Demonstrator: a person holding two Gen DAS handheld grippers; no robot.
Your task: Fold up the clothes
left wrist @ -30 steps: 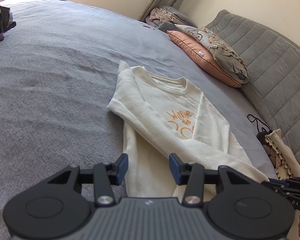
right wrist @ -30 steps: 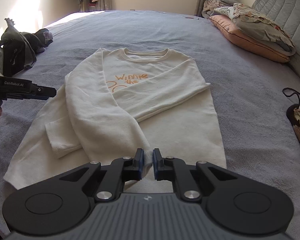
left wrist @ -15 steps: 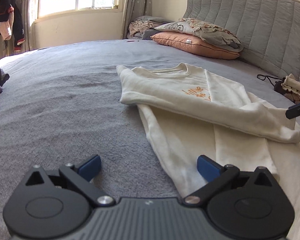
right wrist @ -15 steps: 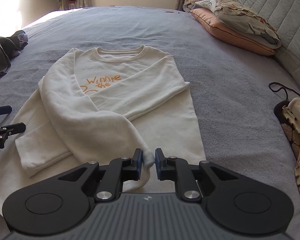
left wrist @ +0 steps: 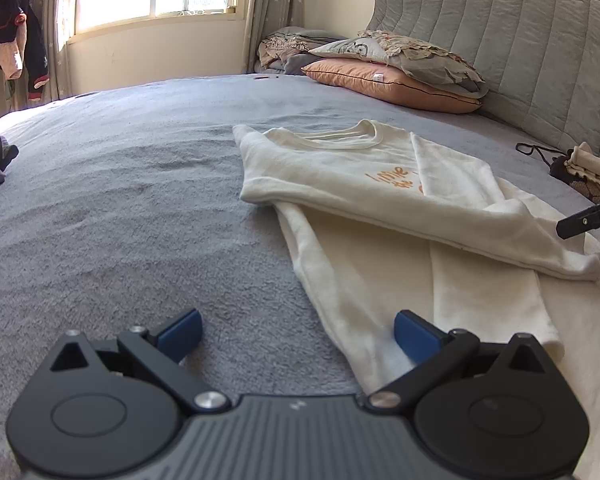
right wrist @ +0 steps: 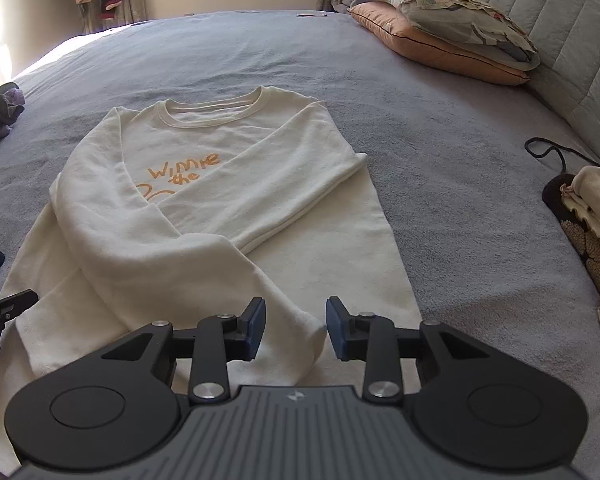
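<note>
Right wrist view: cream sweatshirt (right wrist: 204, 216) lies flat on the grey bed (right wrist: 440, 168), both sleeves crossed. Right hand-held gripper (right wrist: 296, 326) is opening, a sleeve cuff (right wrist: 300, 332) loose between its jaws. Left hand-held gripper (left wrist: 296, 330) gapes wide, straddling the hem edge.

I note my right claw (right wrist: 295, 328) opening, the cream sweatshirt's (right wrist: 204, 216) cuff (right wrist: 300, 332) between its pads, unpressed, on the grey bed (right wrist: 440, 152).

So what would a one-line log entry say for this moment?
stage: sleeves crossed on cream sweatshirt | left gripper: open, at hem edge | right gripper: jaws opening around sleeve cuff
</note>
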